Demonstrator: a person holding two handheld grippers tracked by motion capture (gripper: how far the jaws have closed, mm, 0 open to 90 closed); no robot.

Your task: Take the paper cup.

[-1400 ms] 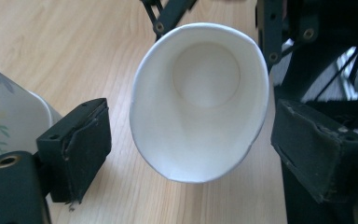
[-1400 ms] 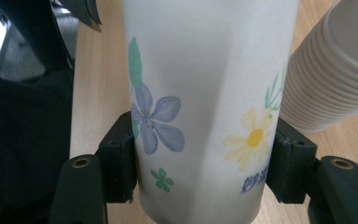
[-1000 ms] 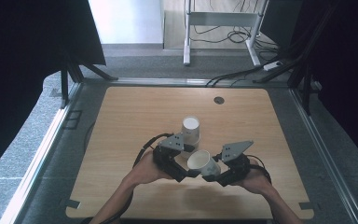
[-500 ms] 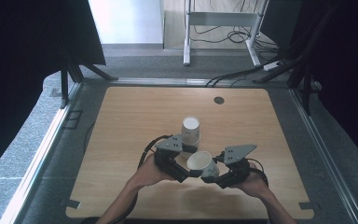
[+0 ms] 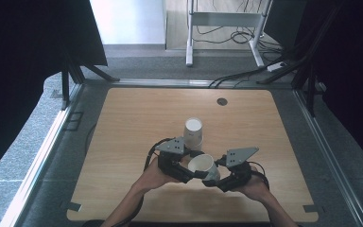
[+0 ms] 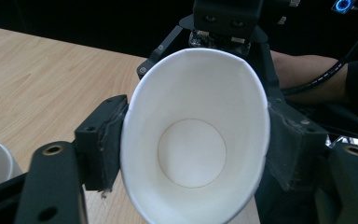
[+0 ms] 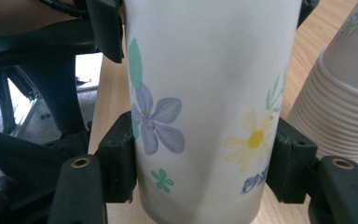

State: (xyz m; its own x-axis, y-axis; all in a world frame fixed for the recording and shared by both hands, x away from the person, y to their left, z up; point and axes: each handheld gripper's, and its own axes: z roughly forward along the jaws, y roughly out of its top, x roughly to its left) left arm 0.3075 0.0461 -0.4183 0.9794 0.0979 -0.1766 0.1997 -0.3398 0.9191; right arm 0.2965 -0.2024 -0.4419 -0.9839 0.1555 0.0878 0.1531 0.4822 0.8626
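High view: I have the wooden table (image 5: 137, 123), bare over its far half and both sides, with a small dark disc (image 5: 222, 101) near the far edge. A stack of paper cups (image 5: 193, 134) stands upside down mid-table. Just in front of it, near the table's front edge, my left gripper (image 5: 196, 173) and right gripper (image 5: 211, 181) both meet on one paper cup (image 5: 202, 166), its mouth tilted up.

Left gripper view: my jaws are clamped on the cup's rim (image 6: 196, 135), squeezing it oval; the right gripper sits directly behind.

Right gripper view: my jaws pinch the flowered cup wall (image 7: 205, 102); the stack (image 7: 340, 102) stands just beside, crowding that side.
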